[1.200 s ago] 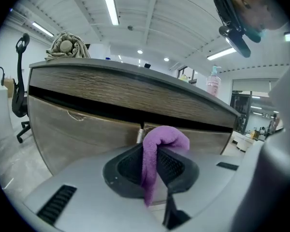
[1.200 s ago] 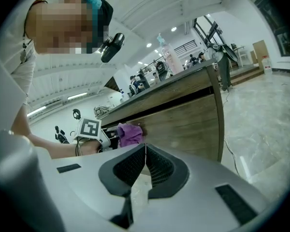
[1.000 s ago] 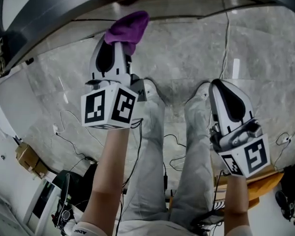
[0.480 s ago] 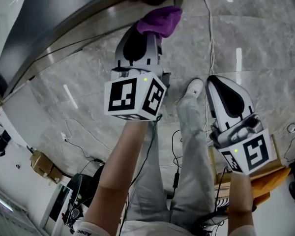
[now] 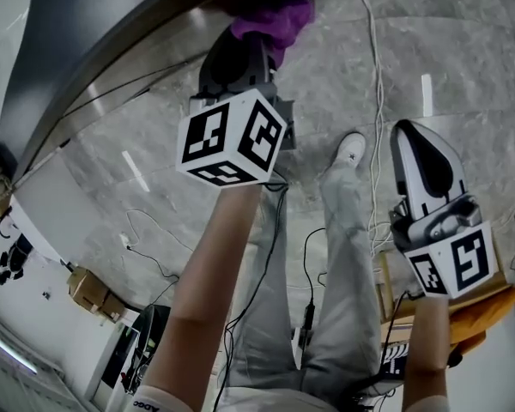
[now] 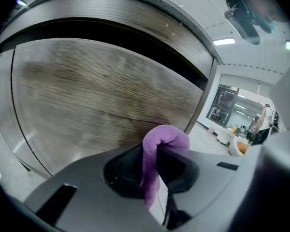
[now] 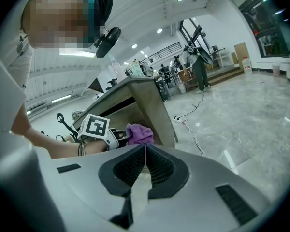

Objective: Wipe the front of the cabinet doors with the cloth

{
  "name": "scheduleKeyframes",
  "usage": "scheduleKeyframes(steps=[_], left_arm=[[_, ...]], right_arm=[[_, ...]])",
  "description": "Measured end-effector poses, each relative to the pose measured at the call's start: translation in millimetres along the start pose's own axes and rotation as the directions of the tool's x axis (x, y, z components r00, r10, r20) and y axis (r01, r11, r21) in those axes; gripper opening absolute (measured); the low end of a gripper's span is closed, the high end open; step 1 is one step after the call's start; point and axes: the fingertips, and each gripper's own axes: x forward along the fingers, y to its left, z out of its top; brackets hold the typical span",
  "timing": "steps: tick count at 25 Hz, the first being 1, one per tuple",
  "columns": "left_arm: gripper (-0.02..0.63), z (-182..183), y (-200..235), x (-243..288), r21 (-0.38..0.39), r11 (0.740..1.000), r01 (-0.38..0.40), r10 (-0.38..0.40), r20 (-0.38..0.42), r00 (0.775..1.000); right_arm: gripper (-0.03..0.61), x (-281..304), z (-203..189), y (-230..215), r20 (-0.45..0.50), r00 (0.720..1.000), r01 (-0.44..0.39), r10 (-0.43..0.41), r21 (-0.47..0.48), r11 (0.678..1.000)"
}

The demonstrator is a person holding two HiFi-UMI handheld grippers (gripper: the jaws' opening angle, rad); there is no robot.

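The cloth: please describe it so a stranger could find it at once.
Find the wood-grain cabinet door. Just in front of it, the left hand-held gripper is shut on the cloth. It is the only purple thing there, a soft fold among grey and brown.

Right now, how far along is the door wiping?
Done: the purple cloth is clamped in the left gripper jaws. In hand: it is up at the wood-grain cabinet door; contact cannot be confirmed. Left: the door shows no wiped streak, so treat the whole front as unwiped. The right gripper is shut, empty.
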Motion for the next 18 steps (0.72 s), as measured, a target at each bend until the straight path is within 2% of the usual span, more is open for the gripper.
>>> scheduleKeyframes(steps=[4,13,18], left_arm=[[0.052,4,35,-13,0.003,1.000,-0.013,0.013,-0.012,1.000],[0.052,13,140,-54,0.008,0.998,-0.069,0.069,-0.034,0.997],[0.052,12,191,-72,0.026,0.995,-0.093,0.094,-0.043,0.995]], right_arm=[[0.028,13,-10,29,-0.009,1.000,-0.005,0.005,0.007,1.000],[0.028,66,-38,133,-0.041,0.995,-0.090,0.091,0.003,0.996],[0.028,90,-52,165,-0.047,0.994,-0.099,0.100,0.011,0.995]])
